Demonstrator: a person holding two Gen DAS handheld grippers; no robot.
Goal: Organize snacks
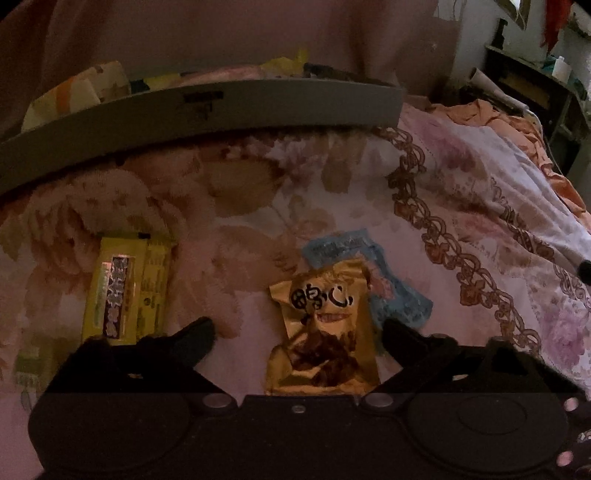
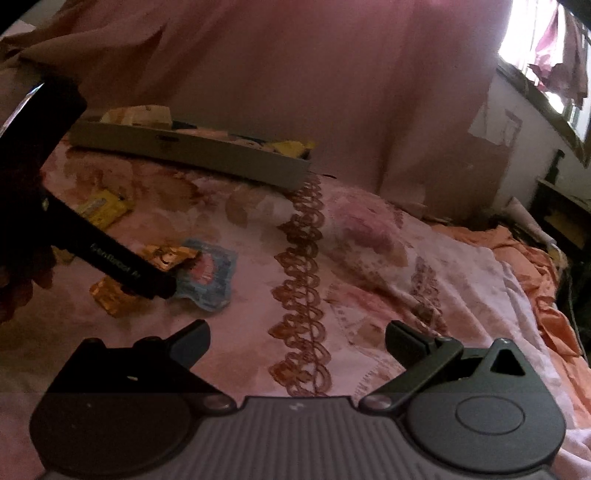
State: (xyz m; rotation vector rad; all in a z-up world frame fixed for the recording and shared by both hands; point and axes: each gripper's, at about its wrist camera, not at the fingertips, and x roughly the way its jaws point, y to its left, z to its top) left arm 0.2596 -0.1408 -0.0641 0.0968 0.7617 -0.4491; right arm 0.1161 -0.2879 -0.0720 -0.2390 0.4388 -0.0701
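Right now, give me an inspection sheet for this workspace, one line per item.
Surface: floral bedspread, rumpled at the right.
Job's things: gold snack packet between the open left gripper fingers, overlapping a blue packet; yellow packet to its left; grey tray beyond, already holding snacks.
Clutter: orange cloth bunched at the bed's right edge.
Grippers: left open, low over the gold packet; right gripper open, empty, over bare bedspread.
Cables: nothing seen.
Surroundings: pink curtain behind the tray, bright window, dark shelf; dim light.
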